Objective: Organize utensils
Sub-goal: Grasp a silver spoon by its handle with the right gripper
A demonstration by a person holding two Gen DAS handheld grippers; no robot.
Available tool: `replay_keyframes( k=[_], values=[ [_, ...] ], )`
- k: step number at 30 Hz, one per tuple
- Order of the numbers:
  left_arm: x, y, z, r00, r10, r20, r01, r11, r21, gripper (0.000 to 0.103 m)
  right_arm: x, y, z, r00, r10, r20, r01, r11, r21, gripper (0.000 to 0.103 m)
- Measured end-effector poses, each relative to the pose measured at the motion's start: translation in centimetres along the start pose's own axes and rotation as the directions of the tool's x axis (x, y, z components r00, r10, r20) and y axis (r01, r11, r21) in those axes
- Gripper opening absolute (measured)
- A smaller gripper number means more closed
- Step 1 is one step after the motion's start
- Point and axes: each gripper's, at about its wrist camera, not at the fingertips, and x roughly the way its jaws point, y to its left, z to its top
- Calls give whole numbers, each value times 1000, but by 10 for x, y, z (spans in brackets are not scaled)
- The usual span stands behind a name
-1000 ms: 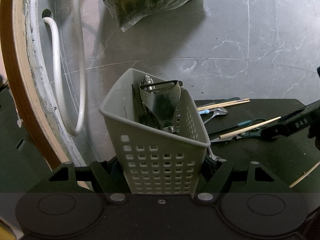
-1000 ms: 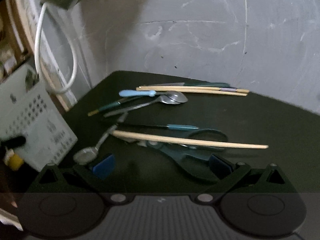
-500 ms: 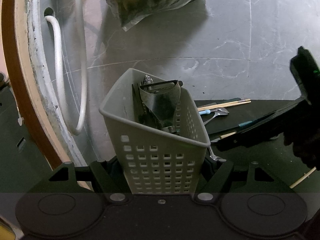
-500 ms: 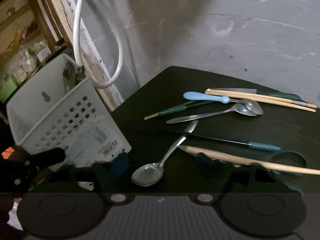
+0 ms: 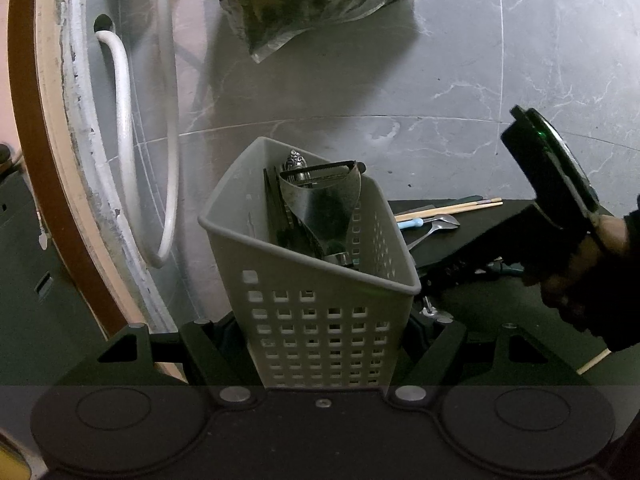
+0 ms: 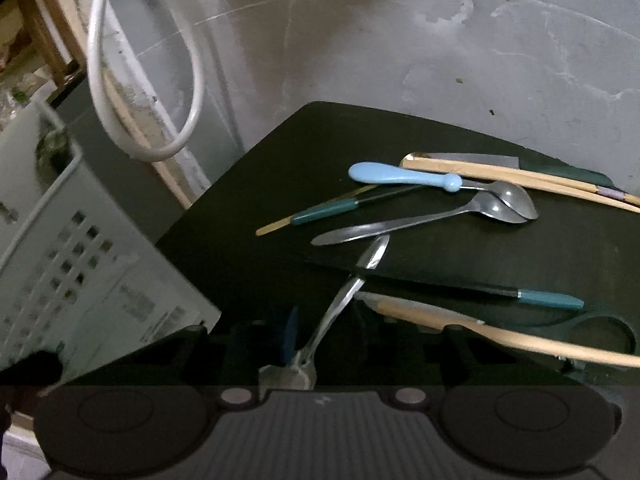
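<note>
Left gripper [image 5: 324, 344]: clamped on basket [image 5: 320, 300], tilted, above mat's left edge.
Right gripper [image 6: 324, 344]: angled down, jaws just closing around spoon [image 6: 340, 308] at mat's near edge; contact unclear.
Mat [image 6: 440, 128]: black, carrying spoons, chopsticks.
Floor [image 5: 480, 80]: grey marble.

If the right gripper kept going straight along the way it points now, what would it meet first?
Most likely the steel spoon lying between its fingers: the right gripper, whose jaws have just been closing, has its bowl at the fingertips. Beyond it lies the dark mat; depth is uncertain.
</note>
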Motion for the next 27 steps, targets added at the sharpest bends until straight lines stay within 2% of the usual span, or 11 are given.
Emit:
replay_keyframes(
  k=[4, 7, 14, 27],
  values=[
    [0, -1, 0, 1000, 0, 1, 0, 1000, 0, 77, 4, 6, 6, 999, -43, -8, 43, 999, -8, 31],
    [0, -1, 0, 1000, 1, 0, -1, 1000, -1, 77, 3, 12, 3, 997, -81, -4, 81, 996, -48, 16],
    [0, -2, 0, 1000, 2, 1, -2, 1000, -1, 77, -4, 10, -4, 997, -73, -14, 73, 996, -52, 7],
    [1, -3, 1, 1000, 2, 2, -2, 1000, -1, 77, -16, 9, -20, 999, -48, -24, 45, 994, -95, 6]
  ],
)
